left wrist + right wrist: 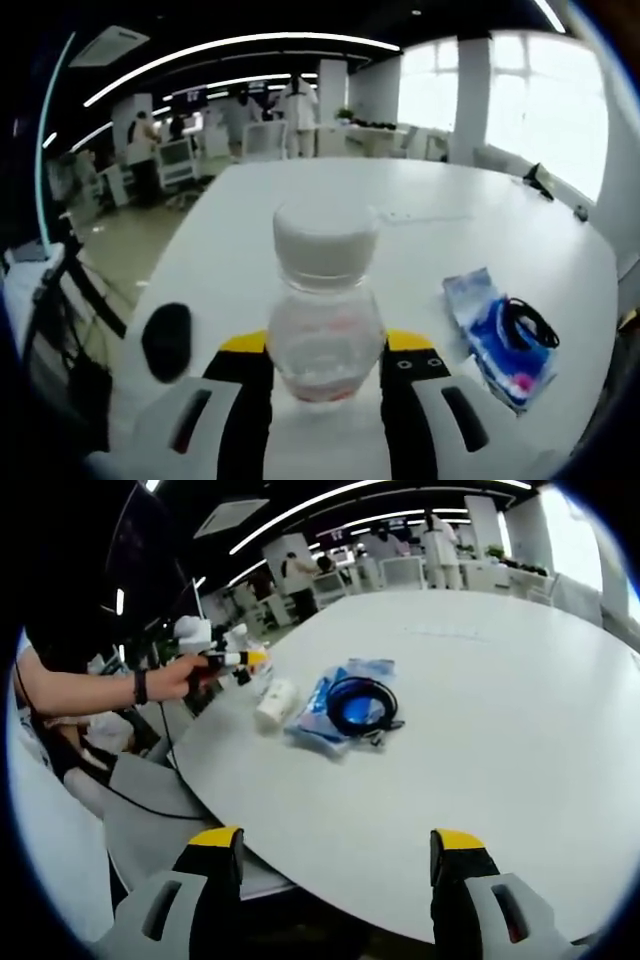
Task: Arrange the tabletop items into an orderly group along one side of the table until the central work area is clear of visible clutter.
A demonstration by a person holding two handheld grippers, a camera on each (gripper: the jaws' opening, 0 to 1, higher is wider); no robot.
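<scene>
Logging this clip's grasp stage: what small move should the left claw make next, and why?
Probably lift the clear plastic bottle with the white cap slightly and carry it toward the blue plastic packet with the black cable. The left claw brackets the bottle's lower body, seemingly gripping it, near the white table's edge.

No text, brand, number or sign can be read in either view. The clear plastic bottle (326,312) has a pinkish band low on its body in the left gripper view, but it is too blurred to tell whether it carries print. The blue-and-white plastic packet (497,337) lying on the white table (420,240) shows coloured patches and a pink spot, with no letters that can be made out. In the right gripper view the same packet (325,710) is too small and soft for any print to be read.
</scene>
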